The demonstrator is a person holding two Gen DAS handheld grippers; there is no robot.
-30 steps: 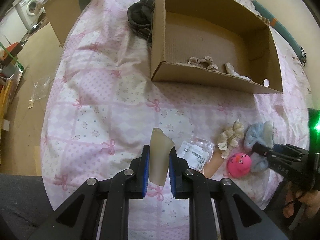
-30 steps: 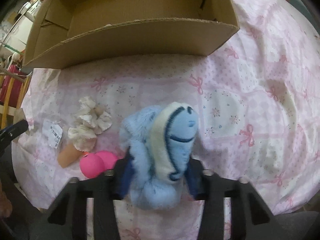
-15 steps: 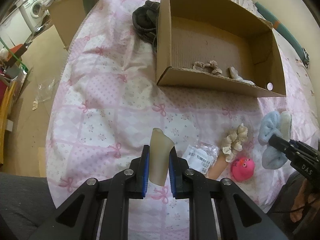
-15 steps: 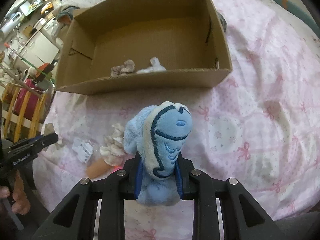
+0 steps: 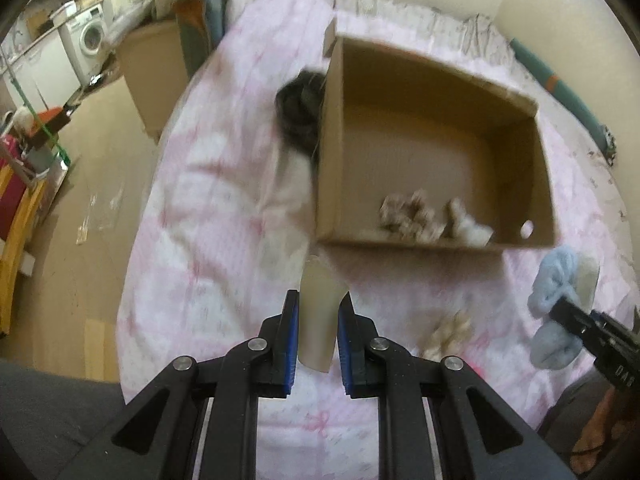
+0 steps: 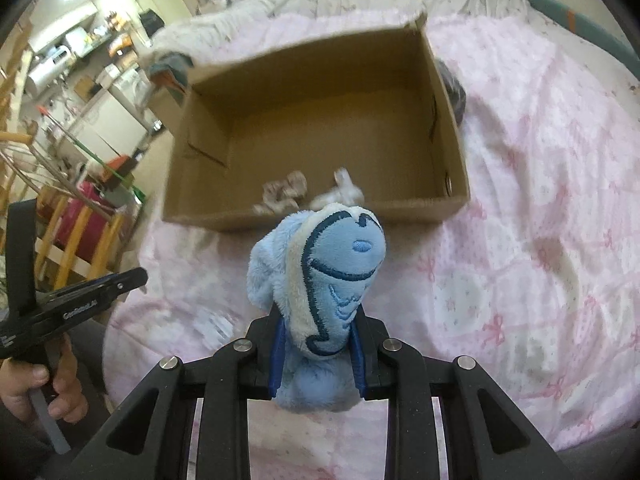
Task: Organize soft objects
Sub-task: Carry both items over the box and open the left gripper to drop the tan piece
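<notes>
My left gripper [image 5: 318, 308] is shut on a pale beige soft piece [image 5: 319, 312], held above the pink bedspread just short of the open cardboard box [image 5: 432, 244]. My right gripper [image 6: 318, 332] is shut on a blue plush toy [image 6: 328, 276], held in front of the box [image 6: 304, 220]. The plush also shows at the right of the left wrist view [image 5: 560, 300]. Two small scrunchie-like soft items [image 5: 412, 216] lie inside the box near its front wall. A cream scrunchie [image 5: 448, 332] lies on the bed.
A dark bundle [image 5: 298, 108] lies against the box's left side. The bed's left edge drops to the floor [image 5: 80, 184], with furniture and a washing machine [image 5: 86, 40] beyond. The left gripper shows at the left of the right wrist view [image 6: 80, 296].
Both grippers have risen and moved toward the box with their objects still held. The box interior is now more in view, and the pink toy is out of sight.
</notes>
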